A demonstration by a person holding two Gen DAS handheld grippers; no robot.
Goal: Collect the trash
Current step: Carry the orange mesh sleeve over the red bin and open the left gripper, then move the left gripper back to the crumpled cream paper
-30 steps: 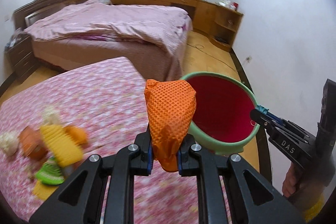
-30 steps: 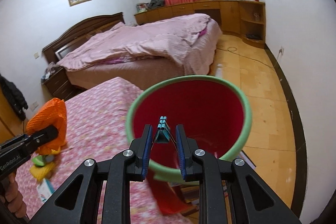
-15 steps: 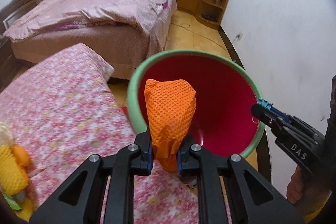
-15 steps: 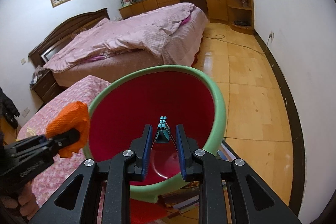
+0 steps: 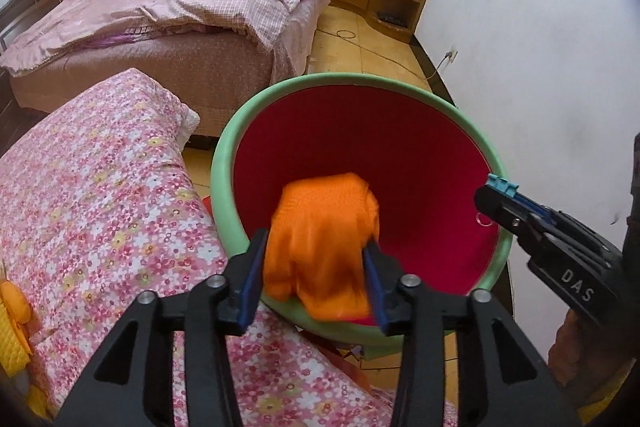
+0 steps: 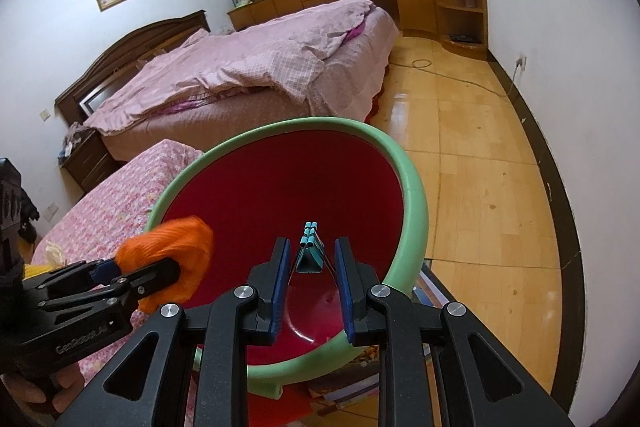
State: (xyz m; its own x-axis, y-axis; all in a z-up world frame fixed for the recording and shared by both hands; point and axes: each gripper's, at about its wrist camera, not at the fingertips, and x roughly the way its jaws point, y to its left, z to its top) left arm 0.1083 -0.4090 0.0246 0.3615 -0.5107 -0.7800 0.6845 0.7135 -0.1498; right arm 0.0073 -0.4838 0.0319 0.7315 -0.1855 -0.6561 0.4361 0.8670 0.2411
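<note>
Hovering over the near rim of the red bin, the left gripper has its jaws opening, with the orange mesh cloth between them. The cloth appears blurred and sits above the bin's red interior; whether the pads press on it cannot be told. The right gripper is clamped on a teal binder clip, positioned over the same bin. The bin, edged with a green rim, stands tilted just beside the flowered bedspread. A yellow quilted item lies at the bedspread's left edge.
</note>
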